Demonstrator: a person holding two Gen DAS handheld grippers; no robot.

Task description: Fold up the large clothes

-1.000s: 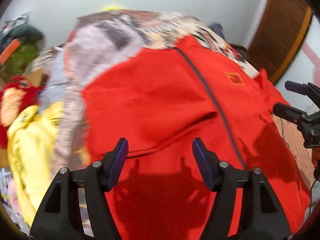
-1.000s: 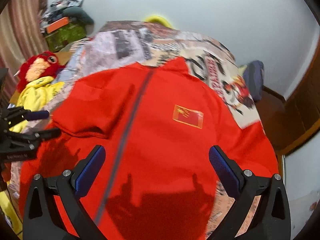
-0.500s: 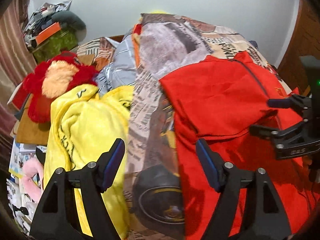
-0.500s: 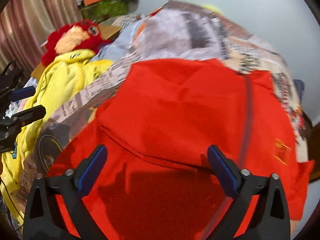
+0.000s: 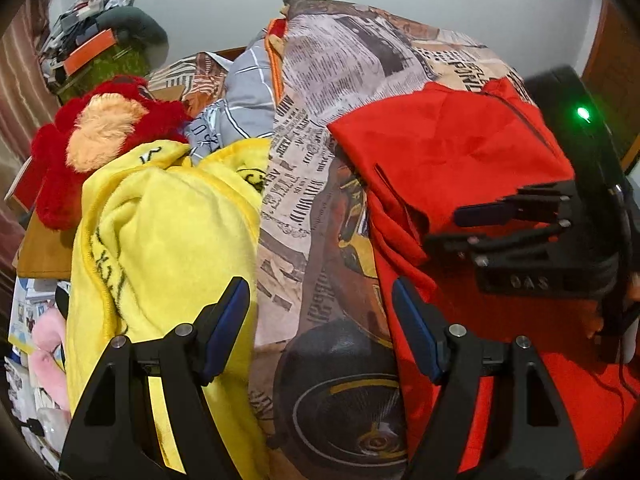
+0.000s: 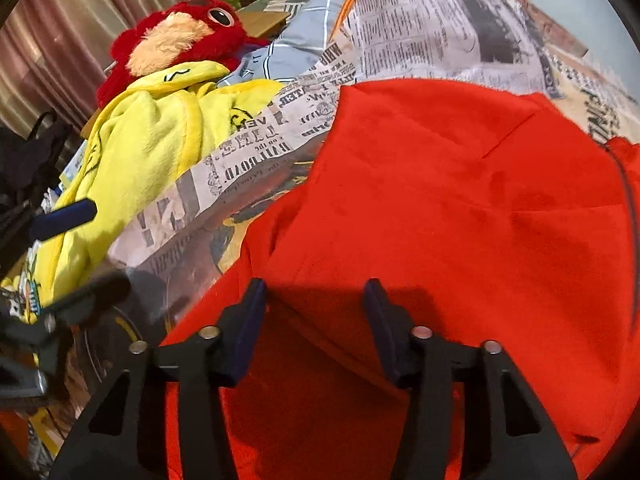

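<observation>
A large red garment (image 6: 460, 200) with a dark zip line lies spread on the bed, its left sleeve folded in over the body. My right gripper (image 6: 314, 296) is low over the garment's left edge with a fold of red cloth between its fingers. Its jaws are closing, and a gap still shows between the pads and the cloth. The left wrist view shows the right gripper (image 5: 476, 226) from the side, at the edge of the red garment (image 5: 452, 152). My left gripper (image 5: 320, 292) stands open over the bedsheet, just left of the garment, with nothing in it.
A newspaper-print bedsheet (image 5: 304, 184) covers the bed. A yellow fleece garment (image 5: 168, 232) is heaped at the left, with a red plush toy (image 5: 108, 128) behind it. Boxes and bags (image 5: 92, 44) are piled in the far left corner, and a curtain (image 6: 60, 44) hangs on the left.
Both grippers swung left and down, from over the garment's chest to its left edge. The right jaws narrowed from wide open. The left gripper now sits over the bedsheet instead of red cloth.
</observation>
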